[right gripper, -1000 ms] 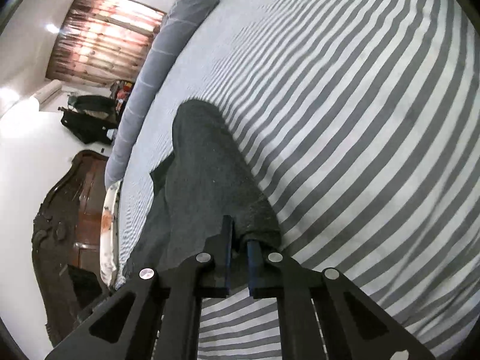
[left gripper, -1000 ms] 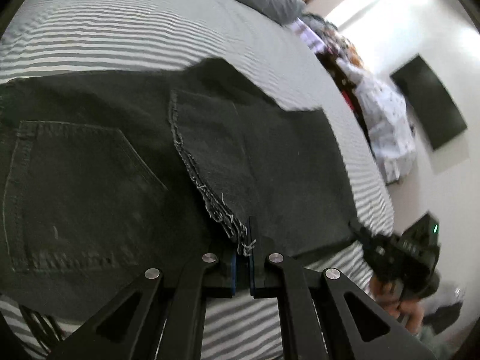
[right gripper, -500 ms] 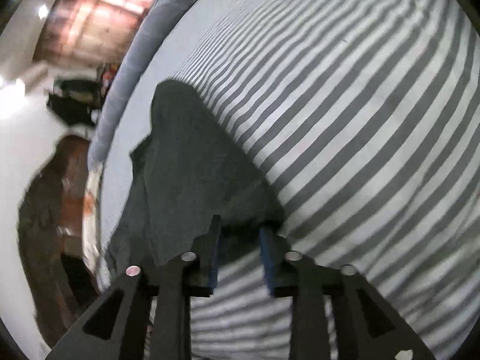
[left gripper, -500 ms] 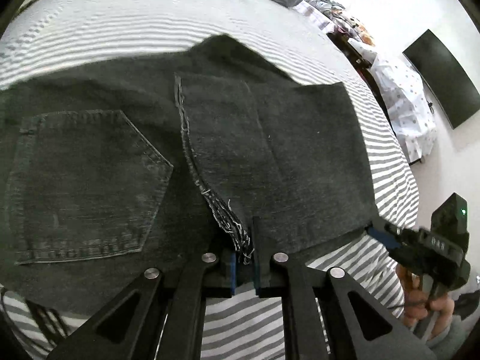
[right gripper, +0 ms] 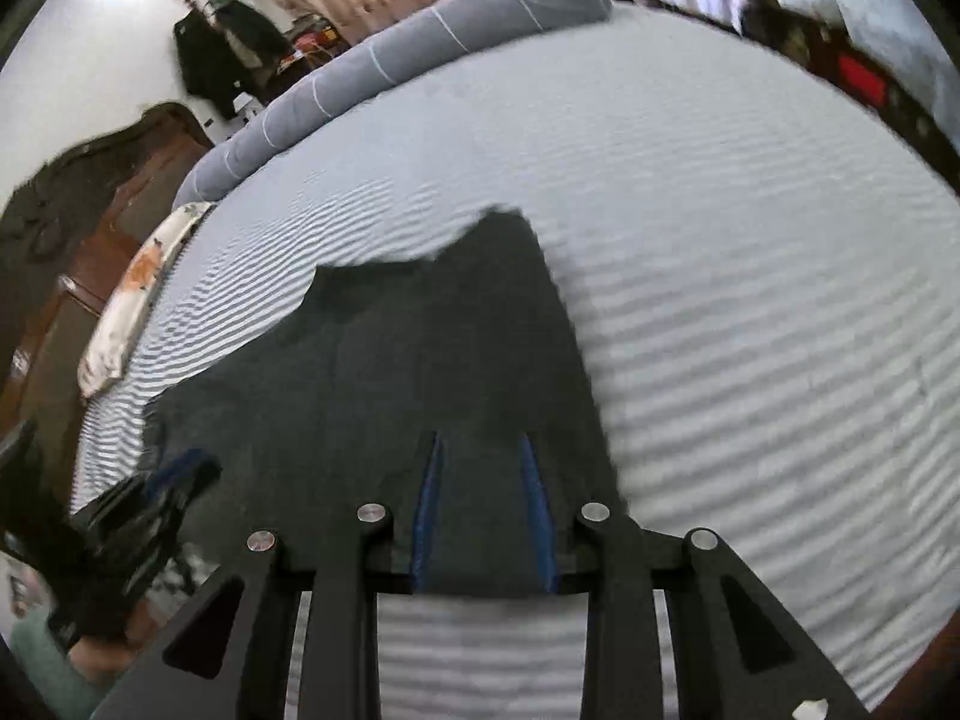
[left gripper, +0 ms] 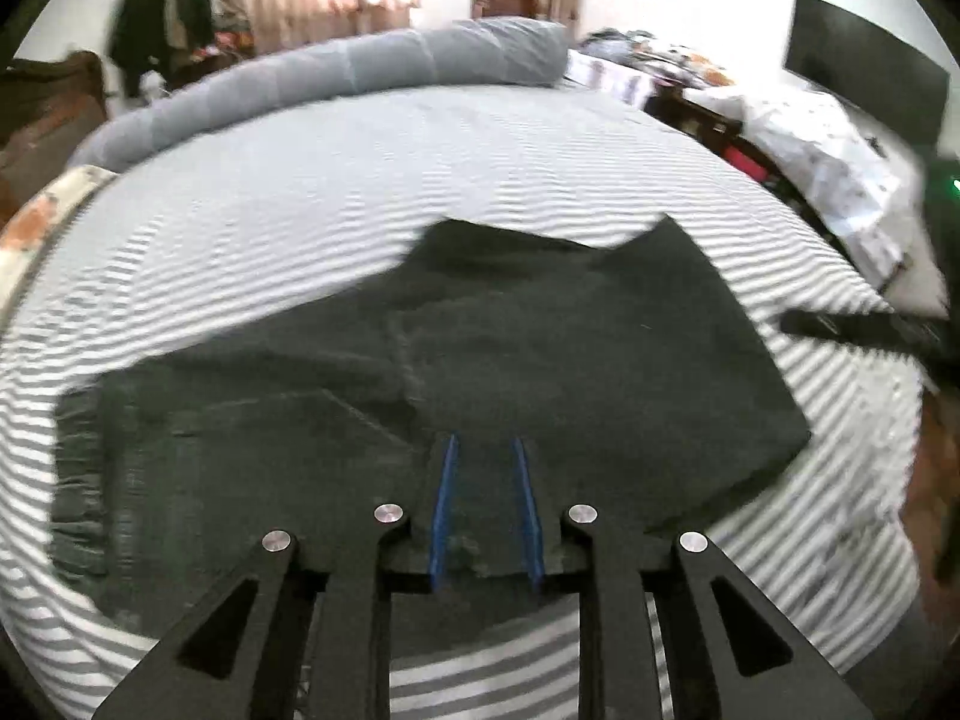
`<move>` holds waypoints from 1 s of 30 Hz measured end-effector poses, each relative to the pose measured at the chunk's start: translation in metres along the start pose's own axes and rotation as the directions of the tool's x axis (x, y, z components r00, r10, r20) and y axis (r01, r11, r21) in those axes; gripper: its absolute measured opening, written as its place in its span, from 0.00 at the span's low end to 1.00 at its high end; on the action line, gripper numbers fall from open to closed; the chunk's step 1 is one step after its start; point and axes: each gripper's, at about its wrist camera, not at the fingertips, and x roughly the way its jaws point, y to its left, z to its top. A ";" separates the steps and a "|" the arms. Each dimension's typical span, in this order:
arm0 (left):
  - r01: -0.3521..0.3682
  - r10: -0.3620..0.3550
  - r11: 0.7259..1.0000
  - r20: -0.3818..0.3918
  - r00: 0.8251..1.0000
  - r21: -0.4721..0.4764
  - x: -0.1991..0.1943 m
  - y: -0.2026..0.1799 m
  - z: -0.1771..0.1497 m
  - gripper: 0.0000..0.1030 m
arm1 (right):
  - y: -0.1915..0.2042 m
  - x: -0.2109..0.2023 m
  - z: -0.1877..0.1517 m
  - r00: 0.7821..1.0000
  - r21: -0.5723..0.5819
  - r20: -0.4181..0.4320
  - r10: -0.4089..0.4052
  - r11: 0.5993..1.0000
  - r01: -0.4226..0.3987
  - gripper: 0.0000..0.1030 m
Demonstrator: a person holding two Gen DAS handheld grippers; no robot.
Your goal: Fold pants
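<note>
Dark grey denim pants (left gripper: 540,360) lie folded flat on the striped bed (left gripper: 420,180), the leg ends laid over the seat part. My left gripper (left gripper: 485,450) is open, its blue pads just above the near edge of the pants, holding nothing. My right gripper (right gripper: 483,450) is open over the right near corner of the pants (right gripper: 456,348), also empty. The right gripper also shows in the left wrist view (left gripper: 870,330), at the right edge of the pants. The left gripper shows in the right wrist view (right gripper: 150,498), at lower left.
A long grey bolster (left gripper: 360,78) lies along the far side of the bed. A patterned pillow (right gripper: 138,294) lies at the left. A dark wooden headboard (right gripper: 90,180), hanging clothes (left gripper: 162,18), a wall television (left gripper: 864,90) and a cluttered side bed (left gripper: 810,138) surround it.
Both grippers have opened and let go of the pants, then pulled back and tilted up. The pants now lie flat and folded on the bed.
</note>
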 end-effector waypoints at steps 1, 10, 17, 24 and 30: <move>0.019 -0.019 1.000 -0.015 1.000 0.002 0.003 -0.003 -0.001 0.21 | 0.000 0.007 0.009 1.000 -0.010 -0.001 -0.007 1.000 0.007 0.26; 0.065 -0.072 0.997 -0.161 0.984 -0.043 0.044 -0.006 -0.006 0.21 | 0.005 0.066 0.055 0.996 -0.089 -0.019 -0.090 0.992 0.088 0.25; 0.060 -0.062 0.998 -0.159 0.985 -0.021 0.050 -0.007 -0.007 0.21 | -0.010 0.101 0.066 0.983 -0.125 -0.030 -0.182 0.976 0.177 0.12; 0.056 -0.058 0.998 -0.153 0.986 -0.013 0.051 -0.013 -0.008 0.22 | -0.010 0.083 0.061 0.985 -0.103 -0.044 -0.167 0.981 0.162 0.16; 0.051 -0.051 0.999 -0.149 0.988 -0.003 0.050 -0.012 -0.012 0.22 | -0.019 0.044 0.001 0.980 -0.135 -0.073 -0.185 0.975 0.174 0.21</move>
